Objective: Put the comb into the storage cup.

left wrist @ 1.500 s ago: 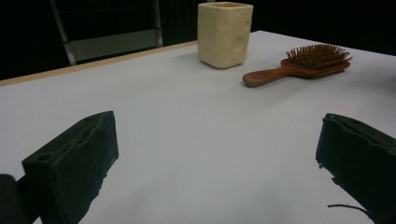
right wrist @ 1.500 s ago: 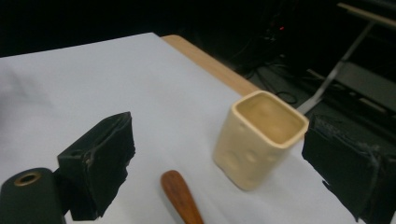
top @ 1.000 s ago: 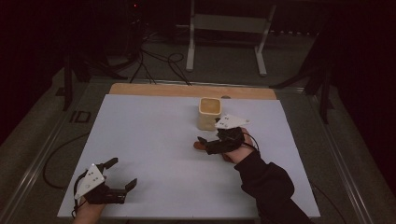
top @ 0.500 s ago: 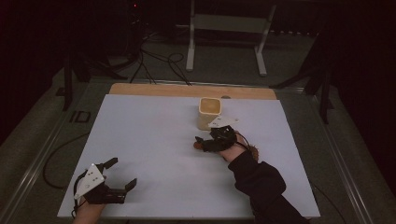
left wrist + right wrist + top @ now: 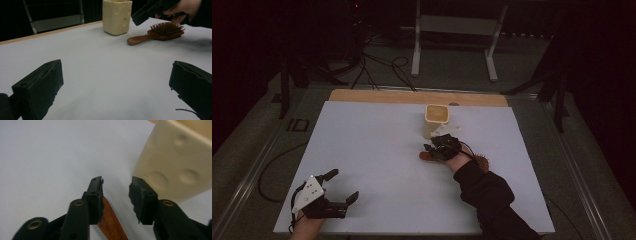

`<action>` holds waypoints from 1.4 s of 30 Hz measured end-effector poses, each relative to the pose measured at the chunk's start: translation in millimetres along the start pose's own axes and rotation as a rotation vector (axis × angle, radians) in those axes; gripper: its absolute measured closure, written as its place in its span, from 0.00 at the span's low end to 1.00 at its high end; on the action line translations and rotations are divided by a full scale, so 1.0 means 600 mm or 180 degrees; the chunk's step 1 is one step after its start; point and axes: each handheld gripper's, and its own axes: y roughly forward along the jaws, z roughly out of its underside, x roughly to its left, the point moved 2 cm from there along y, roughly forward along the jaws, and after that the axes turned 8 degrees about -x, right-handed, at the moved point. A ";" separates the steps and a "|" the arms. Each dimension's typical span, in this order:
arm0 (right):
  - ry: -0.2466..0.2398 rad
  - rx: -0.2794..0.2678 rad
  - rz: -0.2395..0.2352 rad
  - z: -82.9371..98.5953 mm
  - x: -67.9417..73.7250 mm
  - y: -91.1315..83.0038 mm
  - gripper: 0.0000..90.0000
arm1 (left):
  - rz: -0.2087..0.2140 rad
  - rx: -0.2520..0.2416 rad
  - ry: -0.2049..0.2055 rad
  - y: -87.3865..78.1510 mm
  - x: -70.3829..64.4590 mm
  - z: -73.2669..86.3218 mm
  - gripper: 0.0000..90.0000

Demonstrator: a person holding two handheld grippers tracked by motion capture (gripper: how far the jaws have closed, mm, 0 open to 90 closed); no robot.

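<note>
Right gripper (image 5: 115, 186) hangs over the wooden hairbrush (image 5: 156, 33), jaws parted a little, holding nothing; the handle passes under its left jaw. The brush lies flat on the white table (image 5: 372, 145), bristles up, at 5 o'clock from the cream cup (image 5: 436, 120) and close to it. Left gripper (image 5: 343, 187) rests at the table's 7 o'clock, wide open, empty.

Judgement: centre the handle between the jaws before closing; keep clear of the cup.

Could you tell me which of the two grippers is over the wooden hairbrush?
The right gripper, above the hairbrush handle beside the cream cup; the left gripper sits apart near the table's front.
</note>
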 end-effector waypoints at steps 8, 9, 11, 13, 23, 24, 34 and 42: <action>0.0022 0.0148 0.0040 0.007 -0.002 0.021 0.89 | -0.0001 0.0005 0.0002 0.000 0.000 0.001 0.00; 0.0025 0.0179 0.0049 0.008 -0.003 0.023 0.92 | 0.0002 0.0006 0.0003 0.000 0.000 0.000 0.00; 0.0013 0.0237 0.0071 0.009 -0.004 0.028 0.97 | 0.0001 0.0002 0.0000 0.000 0.001 0.000 0.00; 0.0044 0.0293 0.0105 0.010 -0.005 0.033 0.99 | 0.0000 0.0012 0.0004 0.000 0.000 0.001 0.00; 0.0035 0.0581 0.0220 0.018 -0.003 0.056 1.00 | 0.0001 0.0011 0.0006 0.000 0.000 0.000 0.00; 0.0059 0.0596 0.0231 0.019 -0.003 0.058 1.00 | 0.0000 0.0016 0.0009 0.000 0.000 0.001 0.00; 0.0144 0.0712 0.0204 0.032 -0.004 0.062 1.00 | 0.0007 0.0022 0.0023 0.000 -0.001 0.001 0.00; 0.0064 0.0716 0.0078 0.041 0.014 0.048 1.00 | 0.0006 0.0021 0.0018 0.000 0.000 0.001 0.00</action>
